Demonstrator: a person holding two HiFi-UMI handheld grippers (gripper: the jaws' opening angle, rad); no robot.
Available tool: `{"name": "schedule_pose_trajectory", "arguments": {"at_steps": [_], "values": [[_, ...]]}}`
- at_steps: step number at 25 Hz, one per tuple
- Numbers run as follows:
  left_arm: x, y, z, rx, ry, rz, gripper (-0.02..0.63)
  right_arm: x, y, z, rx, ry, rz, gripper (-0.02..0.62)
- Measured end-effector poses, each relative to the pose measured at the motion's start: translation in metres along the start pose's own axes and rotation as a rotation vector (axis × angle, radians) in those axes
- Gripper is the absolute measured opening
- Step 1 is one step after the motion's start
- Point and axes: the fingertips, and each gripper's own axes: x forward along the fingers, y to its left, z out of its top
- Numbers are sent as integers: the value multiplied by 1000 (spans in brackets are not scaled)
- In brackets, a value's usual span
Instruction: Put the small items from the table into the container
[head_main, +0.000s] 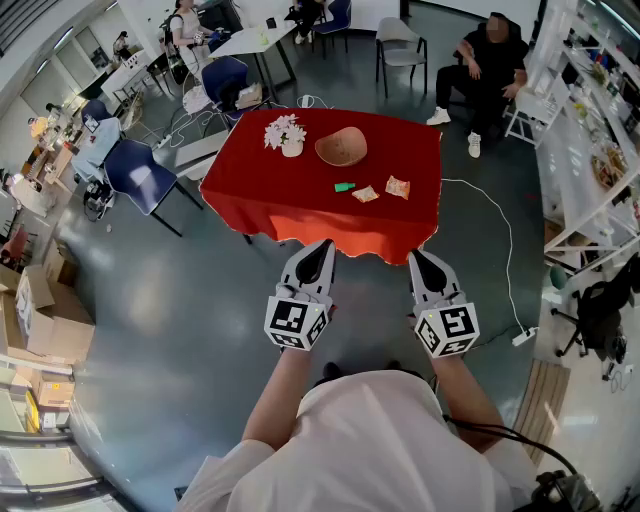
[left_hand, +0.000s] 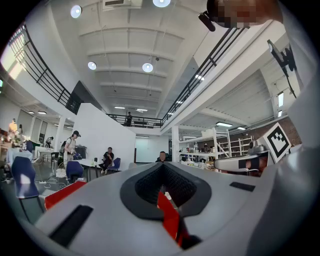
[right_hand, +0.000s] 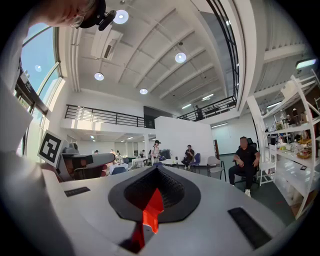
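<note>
In the head view a red-clothed table (head_main: 262, 196) stands ahead of me. On it lie a shallow wooden bowl (head_main: 341, 148), a small green item (head_main: 344, 186) and two snack packets (head_main: 366, 194) (head_main: 398, 187). My left gripper (head_main: 321, 248) and right gripper (head_main: 417, 258) are held side by side over the floor, just short of the table's near edge. Both point at the table, both are shut, and neither holds anything. Only a thin red sliver of the table shows between the closed jaws in the left gripper view (left_hand: 162, 169) and the right gripper view (right_hand: 156, 171).
A white pot of flowers (head_main: 287, 136) stands on the table left of the bowl. Blue chairs (head_main: 140, 175) are to the left, with cardboard boxes (head_main: 40, 310) nearer. A seated person (head_main: 490, 60) and white shelving (head_main: 600, 140) are at the right. A white cable (head_main: 505, 235) runs across the floor.
</note>
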Motion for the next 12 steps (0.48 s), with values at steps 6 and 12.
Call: {"name": "schedule_pose_trajectory", "arguments": {"at_steps": [6, 12], "values": [[0, 0, 0, -5, -1, -5, 5, 0, 0, 0, 1, 1, -5, 12], [0, -4, -1, -7, -4, -9, 5, -3, 0, 0, 2, 3, -2, 12]]}}
